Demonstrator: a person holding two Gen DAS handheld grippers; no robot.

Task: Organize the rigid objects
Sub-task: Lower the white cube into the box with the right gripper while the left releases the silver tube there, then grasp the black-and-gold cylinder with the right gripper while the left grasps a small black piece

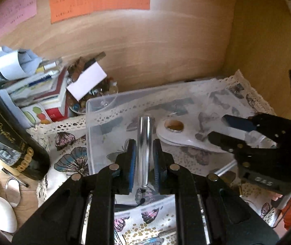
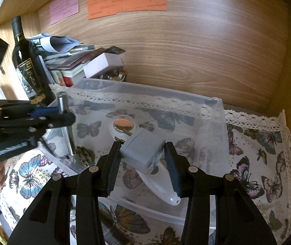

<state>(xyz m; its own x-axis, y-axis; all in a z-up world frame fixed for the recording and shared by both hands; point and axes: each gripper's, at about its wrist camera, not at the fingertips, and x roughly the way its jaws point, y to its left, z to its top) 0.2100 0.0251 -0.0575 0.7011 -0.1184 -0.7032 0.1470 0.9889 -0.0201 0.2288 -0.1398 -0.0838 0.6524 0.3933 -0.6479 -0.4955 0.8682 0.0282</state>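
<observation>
While left gripper [image 1: 143, 155] clamps one metal tube [image 1: 143, 143], right gripper [image 2: 142, 161] grasps one grey box [image 2: 141, 153].

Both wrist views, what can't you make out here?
- Colored notes: writing too small in both views.
- Chrome tube: lower end hidden behind the left gripper.
- Gray box: far side hidden; right gripper contact unclear.
- Wine bottle: top cut off, left view.

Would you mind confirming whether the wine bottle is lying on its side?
No, the wine bottle stands upright beside the paper stack, its neck pointing up in the right wrist view.
</observation>
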